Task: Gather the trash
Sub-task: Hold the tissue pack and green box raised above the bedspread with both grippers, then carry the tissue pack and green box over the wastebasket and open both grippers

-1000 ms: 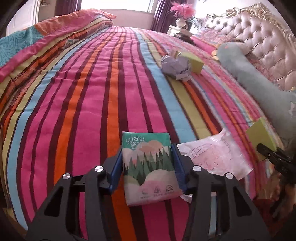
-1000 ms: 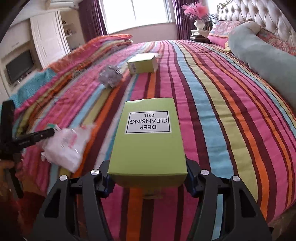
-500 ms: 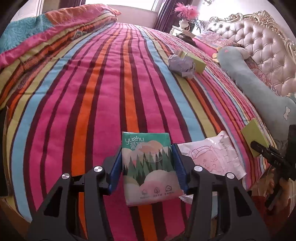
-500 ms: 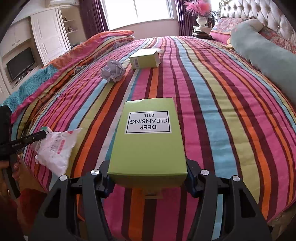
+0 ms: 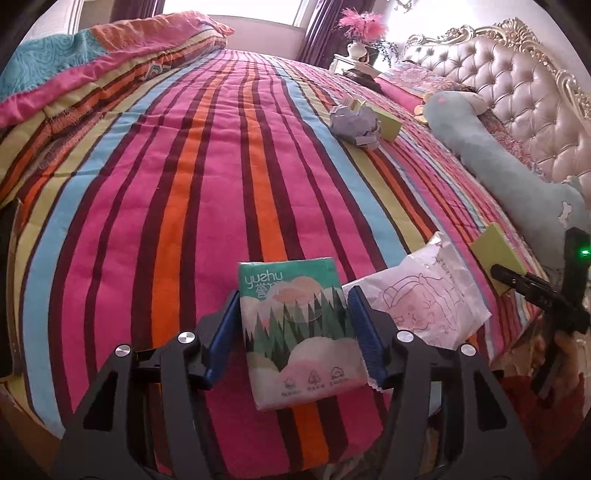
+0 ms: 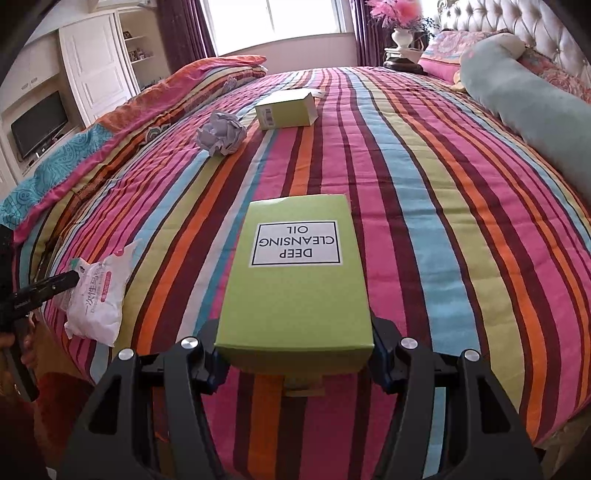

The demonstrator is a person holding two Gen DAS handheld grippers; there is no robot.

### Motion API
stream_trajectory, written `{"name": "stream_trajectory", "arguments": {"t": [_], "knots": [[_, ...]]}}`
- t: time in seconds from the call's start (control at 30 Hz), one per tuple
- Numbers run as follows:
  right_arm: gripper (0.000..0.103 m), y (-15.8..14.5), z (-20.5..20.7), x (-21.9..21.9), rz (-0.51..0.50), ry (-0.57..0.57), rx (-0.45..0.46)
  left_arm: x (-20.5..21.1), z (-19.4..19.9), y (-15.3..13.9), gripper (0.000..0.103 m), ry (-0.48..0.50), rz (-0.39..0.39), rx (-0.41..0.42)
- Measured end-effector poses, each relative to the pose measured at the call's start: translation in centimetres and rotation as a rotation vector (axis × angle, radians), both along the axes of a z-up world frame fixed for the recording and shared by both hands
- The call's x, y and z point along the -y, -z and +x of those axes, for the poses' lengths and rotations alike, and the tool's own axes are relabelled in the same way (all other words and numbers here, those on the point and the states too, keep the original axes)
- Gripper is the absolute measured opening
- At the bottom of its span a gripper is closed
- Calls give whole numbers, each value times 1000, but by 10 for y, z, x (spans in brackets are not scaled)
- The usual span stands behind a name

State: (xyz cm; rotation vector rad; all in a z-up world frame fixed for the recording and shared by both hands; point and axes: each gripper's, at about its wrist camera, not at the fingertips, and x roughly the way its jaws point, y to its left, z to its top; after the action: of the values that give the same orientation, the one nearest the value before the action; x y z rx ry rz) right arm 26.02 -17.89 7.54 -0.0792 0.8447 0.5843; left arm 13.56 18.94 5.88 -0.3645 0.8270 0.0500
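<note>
My left gripper (image 5: 291, 310) is shut on a green "yuzhu" tissue pack (image 5: 299, 332), held over the striped bed (image 5: 184, 166) near its front edge. My right gripper (image 6: 295, 339) is shut on a lime-green "Deep Cleansing Oil" box (image 6: 295, 280), also held over the bed; that box shows at the right of the left wrist view (image 5: 496, 254). A white plastic wrapper (image 5: 424, 299) lies on the bed beside the tissue pack and shows in the right wrist view (image 6: 99, 291). A crumpled paper ball (image 6: 221, 133) and a second green box (image 6: 288, 109) lie farther up the bed.
A long teal plush bolster (image 6: 528, 110) lies along the tufted headboard (image 5: 517, 92). A folded striped quilt (image 5: 92, 74) runs along the far side. A nightstand with a vase of pink feathers (image 6: 402, 33) stands by the window. A white cabinet with a TV (image 6: 40, 122) stands at left.
Both grippers have pulled back slightly and tilted, so more of the bed shows. Each still grips the same item. The trash on the bed has not moved.
</note>
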Motion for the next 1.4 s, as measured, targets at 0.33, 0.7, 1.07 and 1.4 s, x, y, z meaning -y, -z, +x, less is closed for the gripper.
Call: {"name": "stream_trajectory", "arguments": {"t": [0.33, 0.7, 1.07, 1.4], "knots": [[57, 0, -1, -3, -20, -8, 5, -13, -11, 3, 58, -28, -103, 43], [57, -5, -9, 3, 22, 5, 27, 11, -18, -10, 44, -36, 102, -2], [57, -51, -90, 35, 154, -89, 125, 41, -84, -48, 44, 51, -18, 144], [57, 55, -204, 58, -14, -161, -210, 192, -137, 53, 44, 386, -24, -110]]}}
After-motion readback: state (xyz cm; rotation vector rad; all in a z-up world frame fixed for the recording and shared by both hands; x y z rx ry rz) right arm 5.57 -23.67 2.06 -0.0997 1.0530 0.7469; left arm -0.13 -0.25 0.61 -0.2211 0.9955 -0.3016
